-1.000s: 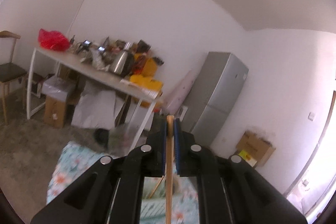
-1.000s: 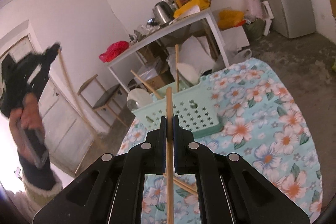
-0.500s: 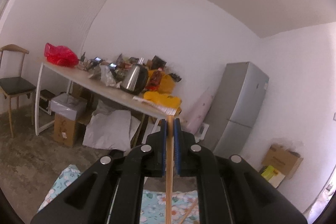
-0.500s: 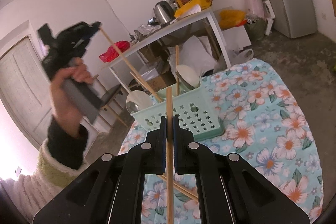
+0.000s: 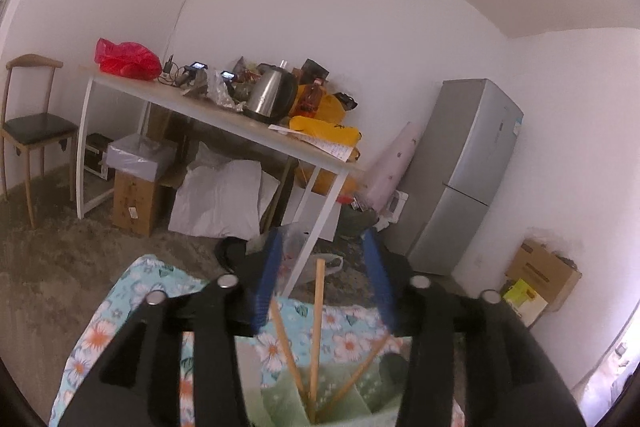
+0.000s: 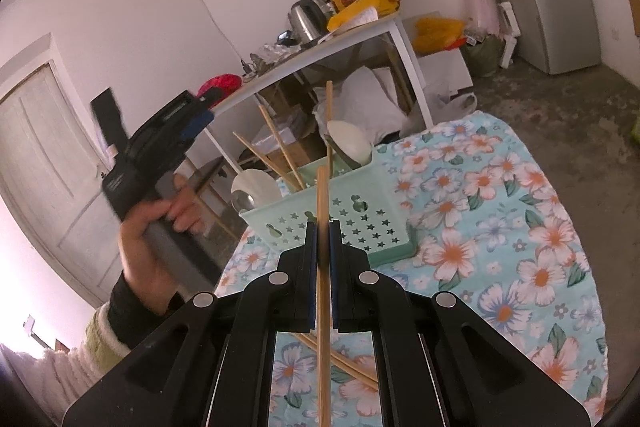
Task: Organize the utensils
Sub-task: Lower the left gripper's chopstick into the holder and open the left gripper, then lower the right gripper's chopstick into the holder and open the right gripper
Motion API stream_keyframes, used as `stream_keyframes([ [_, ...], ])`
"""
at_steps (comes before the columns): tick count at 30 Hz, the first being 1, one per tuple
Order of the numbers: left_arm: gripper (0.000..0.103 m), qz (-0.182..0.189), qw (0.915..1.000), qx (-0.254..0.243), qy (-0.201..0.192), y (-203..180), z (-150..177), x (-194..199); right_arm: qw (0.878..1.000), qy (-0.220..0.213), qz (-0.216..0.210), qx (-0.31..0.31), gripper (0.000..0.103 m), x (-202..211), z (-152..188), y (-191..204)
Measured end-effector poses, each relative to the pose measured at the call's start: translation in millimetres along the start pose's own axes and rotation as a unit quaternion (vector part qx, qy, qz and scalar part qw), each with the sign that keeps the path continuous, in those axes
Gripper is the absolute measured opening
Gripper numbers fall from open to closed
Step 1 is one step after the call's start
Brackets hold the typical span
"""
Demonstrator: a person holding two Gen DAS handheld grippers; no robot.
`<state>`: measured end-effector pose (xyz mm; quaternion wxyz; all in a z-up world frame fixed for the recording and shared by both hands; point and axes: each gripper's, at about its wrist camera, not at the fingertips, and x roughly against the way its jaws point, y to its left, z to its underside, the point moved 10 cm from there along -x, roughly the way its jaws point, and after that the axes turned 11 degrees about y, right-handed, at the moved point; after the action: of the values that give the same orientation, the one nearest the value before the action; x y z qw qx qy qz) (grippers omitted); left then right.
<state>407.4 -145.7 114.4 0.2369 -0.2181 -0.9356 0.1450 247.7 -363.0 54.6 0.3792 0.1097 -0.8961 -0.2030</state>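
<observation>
Mint-green basket standing on the floral-clothed worktop, toward its far edge, with chopsticks leaning out of it and two pale spoons propped inside. One more chopstick clamped upright between the fingers of the right gripper, pads pressed tight on it, just this side of the basket. Two loose chopsticks lying crossed on the cloth beneath that gripper, near the worktop's front edge.

Left gripper up over the basket, fingers just sprung apart, blue pads clear of the wooden stick standing free between them, its lower end down in the basket among two others.

From the right wrist only: the person's left hand wrapped around the grip, raised above the worktop's left edge, gripper angled toward the basket, dark cuff and fleecy sleeve below. From the left wrist only: the basket's inside, close and blurred.
</observation>
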Motion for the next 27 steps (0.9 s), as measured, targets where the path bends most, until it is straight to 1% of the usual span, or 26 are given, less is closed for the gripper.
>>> stream_keyframes([
  [2,0.049,0.002,1.0,-0.003,0.007,1.5,8.1,10.6,1.0,0.004,0.001,0.003,0.004,0.0,0.8,0.5],
  [7,0.055,0.0,0.9995,-0.016,0.026,7.1,28.7,40.8,1.0,0.025,0.001,0.019,0.004,-3.3,2.0,3.2],
  [11,0.058,-0.012,0.9987,-0.029,0.041,19.1,51.9,68.6,0.998,0.058,0.001,0.038,0.004,-13.3,4.8,6.9],
  [14,0.06,-0.028,0.9974,-0.033,0.058,35.5,74.4,87.3,0.996,0.079,-0.009,0.048,0.004,-20.3,5.4,13.6],
  [17,0.06,-0.049,0.9957,-0.024,0.074,55.6,96.3,100.9,0.996,0.066,-0.016,0.058,0.004,-18.5,-5.8,25.9],
  [19,0.06,-0.062,0.9942,-0.012,0.087,68.6,108.2,106.5,0.997,0.041,-0.035,0.063,0.004,-16.2,-21.9,41.2],
  [22,0.06,-0.075,0.9921,0.019,0.098,88.3,123.4,114.6,0.997,-0.002,-0.049,0.066,0.004,-18.9,-47.6,59.2],
  [24,0.06,-0.082,0.9908,0.035,0.102,98.9,129.5,118.2,0.997,-0.012,-0.036,0.071,0.004,-30.3,-61.7,66.5],
  [27,0.06,-0.091,0.9898,0.049,0.098,114.9,132.4,127.4,0.996,-0.012,-0.022,0.085,0.004,-51.0,-76.5,78.9],
])
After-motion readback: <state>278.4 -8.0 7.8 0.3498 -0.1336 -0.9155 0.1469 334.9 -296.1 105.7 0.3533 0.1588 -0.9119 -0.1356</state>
